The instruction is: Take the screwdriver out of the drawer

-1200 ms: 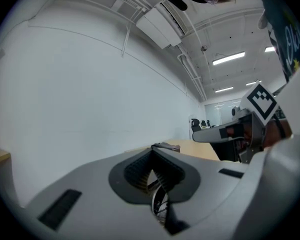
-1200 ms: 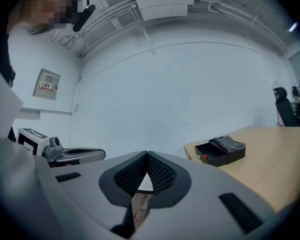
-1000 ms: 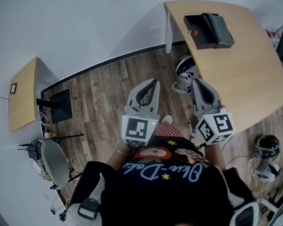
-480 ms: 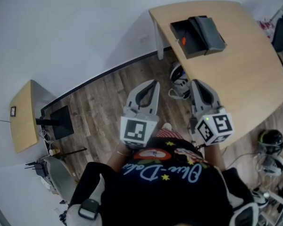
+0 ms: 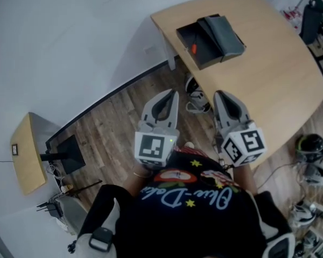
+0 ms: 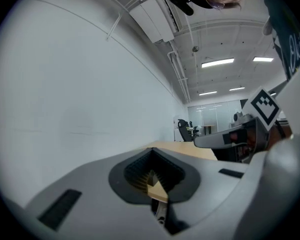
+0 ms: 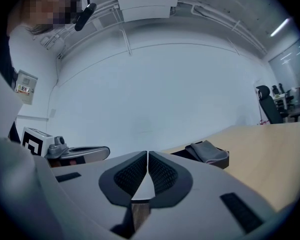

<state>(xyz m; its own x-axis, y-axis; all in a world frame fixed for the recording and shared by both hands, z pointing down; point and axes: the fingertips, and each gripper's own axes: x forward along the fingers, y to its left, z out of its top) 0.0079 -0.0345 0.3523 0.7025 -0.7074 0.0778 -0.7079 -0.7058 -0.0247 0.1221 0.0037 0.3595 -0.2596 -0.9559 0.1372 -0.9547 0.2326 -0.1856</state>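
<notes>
Head view, counter: the pale wooden counter (image 5: 269,85) fills the frame from 12 to 3 o'clock, with plank floor at 9 o'clock from it.
Drawer: a dark open drawer (image 5: 187,36) sits on the counter near its far corner, at about 1 o'clock from the person. A grey cover (image 5: 223,30) lies against its 3 o'clock side. The right gripper view shows the same drawer (image 7: 220,162) low on the counter at 3 o'clock.
Left hand-held gripper (image 5: 172,94): its jaws are together with nothing between them. It is held out level in front of the chest, over the floor and well apart from the drawer.
Right hand-held gripper (image 5: 219,94): the jaws are together, pads meeting along one seam, and it is empty. It points at 12 o'clock from near the counter's edge, short of the drawer.
Screwdriver (image 5: 194,48): only a small orange mark shows inside the drawer, probably the handle. The shaft is too small to make out.
Handling: likely light, rigid and not fragile. It is round in section, so it may roll or twist when pinched.
Where to hold: across the middle of the orange handle, which is thicker and probably less slick than a bare metal shaft.
Before that: one pair of jaws must open, and the drawer's walls leave little room beside the handle.
</notes>
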